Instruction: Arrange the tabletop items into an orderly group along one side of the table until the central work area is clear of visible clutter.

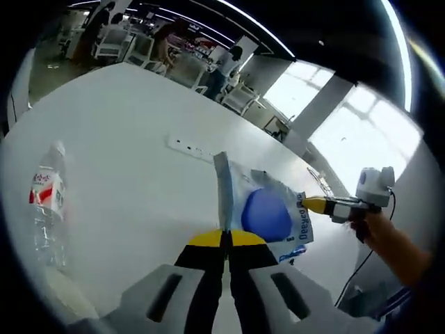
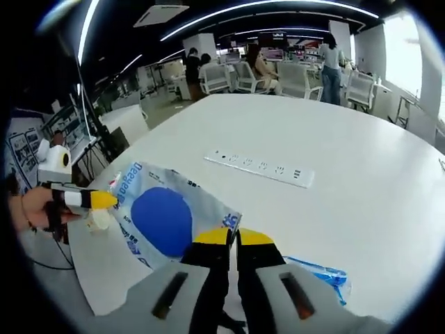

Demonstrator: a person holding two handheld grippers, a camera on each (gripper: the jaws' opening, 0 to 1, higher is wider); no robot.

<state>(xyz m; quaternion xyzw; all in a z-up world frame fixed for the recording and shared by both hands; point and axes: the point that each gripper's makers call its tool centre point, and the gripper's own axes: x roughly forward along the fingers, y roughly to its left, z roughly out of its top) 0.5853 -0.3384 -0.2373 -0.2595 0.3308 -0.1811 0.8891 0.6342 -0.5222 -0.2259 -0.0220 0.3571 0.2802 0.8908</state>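
Both grippers are clamping opposite edges of the blue-and-white bag point(image 1: 268, 212): left gripper point(image 1: 225, 240) and right gripper point(image 2: 233, 236) are gripping it, jaws closed, holding it above the tabletop point(image 2: 361, 167) near its edge. A water bottle point(image 1: 47, 205) is lying near another edge.

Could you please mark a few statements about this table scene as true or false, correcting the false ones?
1. Both grippers are clamped on the same plastic bag. True: the left gripper and the right gripper each pinch an edge of it.
2. The bag shows a red circle. False: the circle is blue.
3. A water bottle is on the table. True.
4. The power strip is black. False: it is white.
5. The bottle's label is plain green. False: it is red and white.
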